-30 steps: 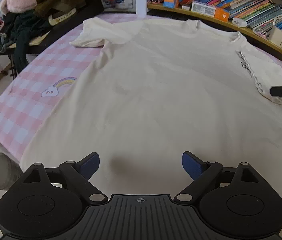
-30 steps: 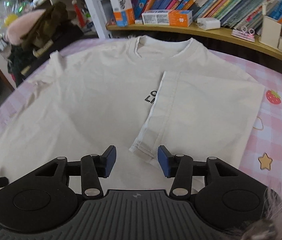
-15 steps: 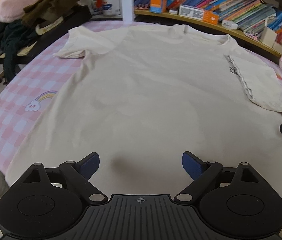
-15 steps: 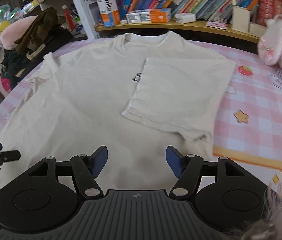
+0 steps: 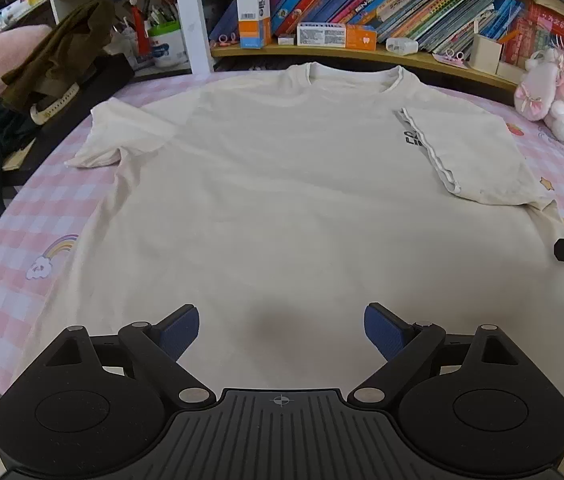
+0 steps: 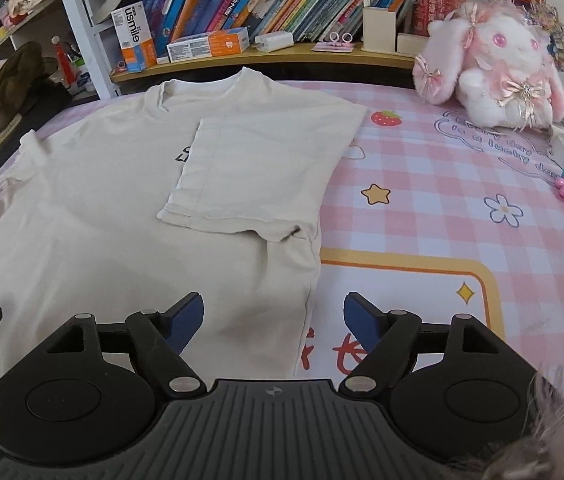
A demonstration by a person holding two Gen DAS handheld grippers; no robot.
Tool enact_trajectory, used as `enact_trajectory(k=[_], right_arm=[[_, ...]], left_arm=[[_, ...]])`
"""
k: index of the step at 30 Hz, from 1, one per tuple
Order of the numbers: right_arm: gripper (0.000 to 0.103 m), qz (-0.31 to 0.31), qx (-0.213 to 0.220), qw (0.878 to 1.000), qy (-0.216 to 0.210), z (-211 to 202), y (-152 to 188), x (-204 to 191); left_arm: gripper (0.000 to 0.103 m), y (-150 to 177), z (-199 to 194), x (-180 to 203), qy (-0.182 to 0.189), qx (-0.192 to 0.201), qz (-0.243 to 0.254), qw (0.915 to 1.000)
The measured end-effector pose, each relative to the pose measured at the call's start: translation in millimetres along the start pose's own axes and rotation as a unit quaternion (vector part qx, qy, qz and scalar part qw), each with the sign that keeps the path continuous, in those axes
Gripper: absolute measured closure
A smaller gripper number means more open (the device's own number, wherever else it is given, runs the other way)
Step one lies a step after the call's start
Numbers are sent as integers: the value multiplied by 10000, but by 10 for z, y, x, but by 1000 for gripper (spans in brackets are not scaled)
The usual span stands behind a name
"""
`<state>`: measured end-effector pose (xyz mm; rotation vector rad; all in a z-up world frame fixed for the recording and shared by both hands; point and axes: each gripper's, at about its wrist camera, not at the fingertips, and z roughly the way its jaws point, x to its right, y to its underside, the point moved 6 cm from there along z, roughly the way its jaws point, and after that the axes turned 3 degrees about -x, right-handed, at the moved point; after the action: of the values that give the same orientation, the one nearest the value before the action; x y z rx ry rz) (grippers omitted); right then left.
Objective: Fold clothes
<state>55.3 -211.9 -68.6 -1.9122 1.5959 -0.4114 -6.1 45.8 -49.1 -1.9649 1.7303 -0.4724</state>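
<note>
Left wrist view: cream short-sleeved cotton T-shirt (image 5: 282,200) lies flat on the pink-and-white checked bench cover (image 5: 21,248), collar toward the curved wooden bookshelf (image 5: 362,54). One sleeve (image 5: 478,156) is folded inward over the chest print; the other sleeve (image 5: 121,136) is spread out. Left tongs (image 5: 279,330) released, blue pads wide apart above the hem, holding nothing.

Right wrist view: right tongs (image 6: 273,318) likewise released, straddling the shirt's side edge (image 6: 310,276). Only here: full pink-and-white plush rabbit (image 6: 494,68), strawberry print (image 6: 386,117).
</note>
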Motion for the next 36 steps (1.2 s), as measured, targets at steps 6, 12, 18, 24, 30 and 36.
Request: enact_trajectory(k=[6, 12, 18, 24, 30, 36], right_arm=[[22, -71, 11, 9999, 138, -23, 49, -97], [20, 92, 16, 9985, 536, -37, 99, -203], [18, 476, 2, 9933, 1050, -56, 162, -525], [15, 542, -41, 9909, 1233, 20, 243, -1059], [14, 590, -79, 9879, 1429, 116, 287, -1458], [13, 637, -118, 9846, 1626, 212, 332, -1856]], left_arm=[[11, -36, 60, -92, 143, 17, -36, 9999], [11, -53, 183, -253, 493, 56, 218, 9985], [11, -183, 297, -627, 838, 147, 388, 9956], [11, -292, 488, -1129, 1024, 70, 334, 9942], [11, -383, 575, -1457, 1215, 177, 538, 9910], [11, -458, 640, -1694, 1319, 219, 545, 9895]])
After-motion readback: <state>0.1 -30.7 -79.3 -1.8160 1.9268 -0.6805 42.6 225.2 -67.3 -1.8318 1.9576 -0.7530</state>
